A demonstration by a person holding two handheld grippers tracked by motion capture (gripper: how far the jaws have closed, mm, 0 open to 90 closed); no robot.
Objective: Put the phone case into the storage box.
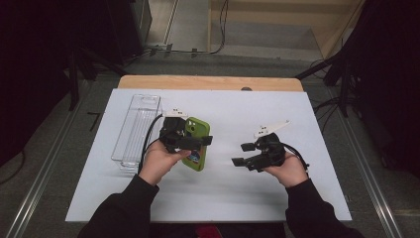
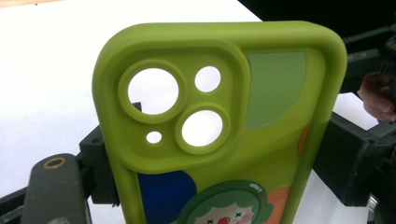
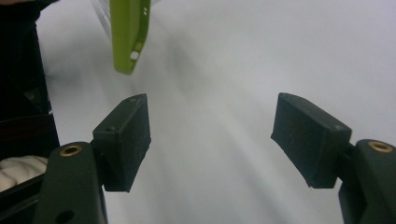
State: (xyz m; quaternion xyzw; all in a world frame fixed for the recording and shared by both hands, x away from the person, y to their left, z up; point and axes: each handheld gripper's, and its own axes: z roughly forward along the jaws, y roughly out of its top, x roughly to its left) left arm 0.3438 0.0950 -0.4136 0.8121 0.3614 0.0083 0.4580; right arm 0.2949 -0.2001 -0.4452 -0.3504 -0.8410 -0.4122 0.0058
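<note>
Two hand-held grippers work above the white surface (image 1: 297, 198). Left hand-held gripper (image 1: 190, 141) clamps the green phone case (image 2: 224, 154) across its long edges, camera cutouts beyond the jaws. Right hand-held gripper (image 3: 210, 140) stands wide and empty, the case ahead to its left. Probably light, soft silicone that flexes; grip the thick rims, not the thin back.

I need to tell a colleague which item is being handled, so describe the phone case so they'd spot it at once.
On the white table, look left of centre, just right of the clear plastic bin. The left gripper grips a phone case: the one bright green thing there, with round camera cutouts and a cartoon clown face.
</note>
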